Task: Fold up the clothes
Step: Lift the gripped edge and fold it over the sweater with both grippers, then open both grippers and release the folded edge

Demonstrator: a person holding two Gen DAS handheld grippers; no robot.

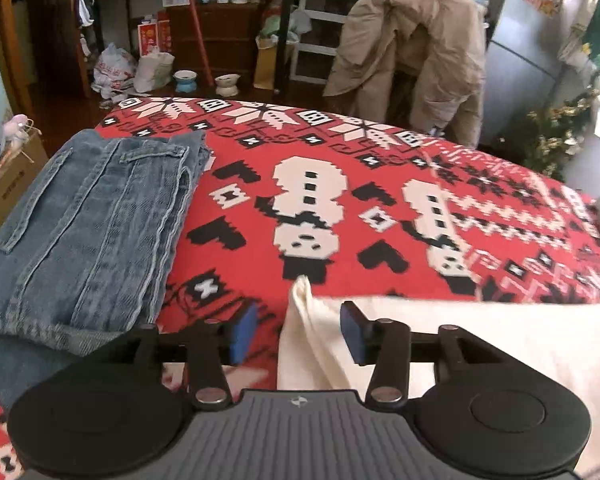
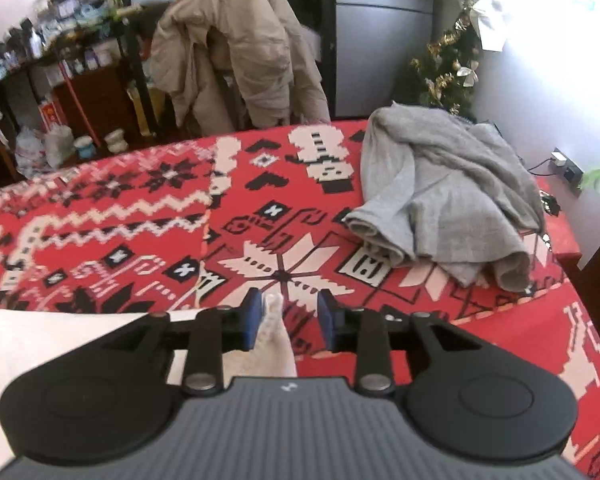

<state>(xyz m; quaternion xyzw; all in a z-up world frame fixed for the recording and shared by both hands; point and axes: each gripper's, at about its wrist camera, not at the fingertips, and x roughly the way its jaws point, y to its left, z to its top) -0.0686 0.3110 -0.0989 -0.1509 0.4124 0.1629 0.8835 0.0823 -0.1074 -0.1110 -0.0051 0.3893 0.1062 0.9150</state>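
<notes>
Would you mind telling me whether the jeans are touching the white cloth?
Apart. The left wrist view shows red blanket plainly between the jeans and the white cloth.

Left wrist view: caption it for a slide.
Open left gripper straddles a corner of the cream garment beside folded jeans on the red patterned blanket.

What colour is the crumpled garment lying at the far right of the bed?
Grey. The crumpled garment shows best in the right wrist view.

Red patterned blanket [image 1: 340,152] spread over surface. Beige coat [image 1: 412,52] draped on chair behind it. Plastic bags [image 1: 114,68] and two bowls [image 1: 186,80] seen on floor — tinsel-trimmed tree [image 2: 448,72] beside grey fridge [image 2: 380,52]. Cardboard box [image 1: 8,184] at left edge.
</notes>
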